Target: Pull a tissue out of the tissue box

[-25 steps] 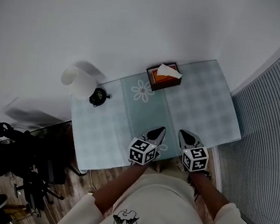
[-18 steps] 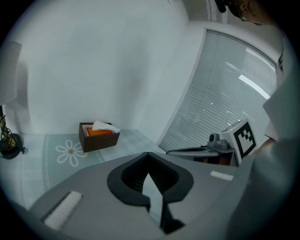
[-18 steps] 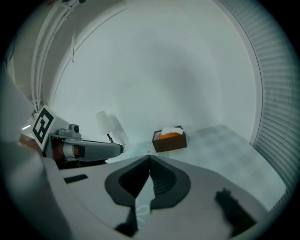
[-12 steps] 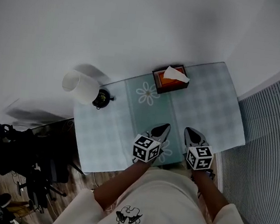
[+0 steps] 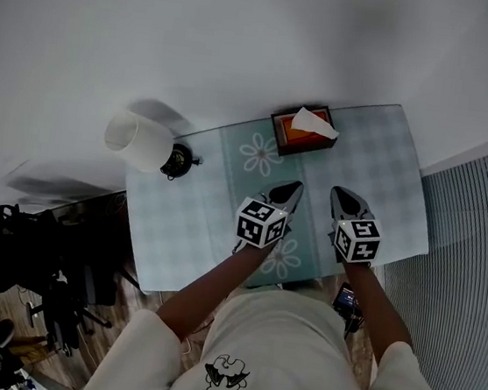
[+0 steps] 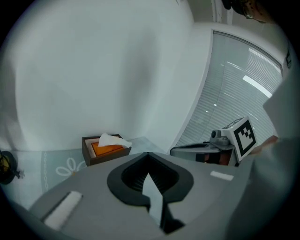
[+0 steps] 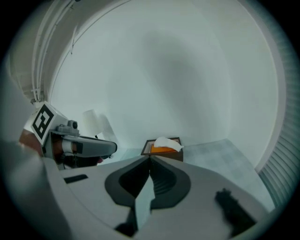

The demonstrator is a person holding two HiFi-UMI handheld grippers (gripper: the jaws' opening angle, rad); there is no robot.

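Observation:
A dark wooden tissue box (image 5: 300,133) with an orange top stands at the far edge of the table, a white tissue (image 5: 314,123) sticking up out of its slot. My left gripper (image 5: 292,188) and right gripper (image 5: 340,193) hover side by side over the middle of the table, short of the box and pointing toward it. Both are shut with nothing between the jaws. In the left gripper view the box (image 6: 106,150) lies ahead to the left of the closed tips (image 6: 148,153). In the right gripper view the tissue box (image 7: 163,149) sits just beyond the closed tips (image 7: 150,157).
The table (image 5: 380,162) wears a pale checked cloth with flower prints. A white lampshade (image 5: 137,141) on a black base (image 5: 175,161) stands at its far left corner. Window blinds (image 5: 474,262) run along the right; dark equipment (image 5: 14,267) crowds the floor on the left.
Both grippers have moved forward together over the table toward the tissue box, still shut. The box and tissue have not moved.

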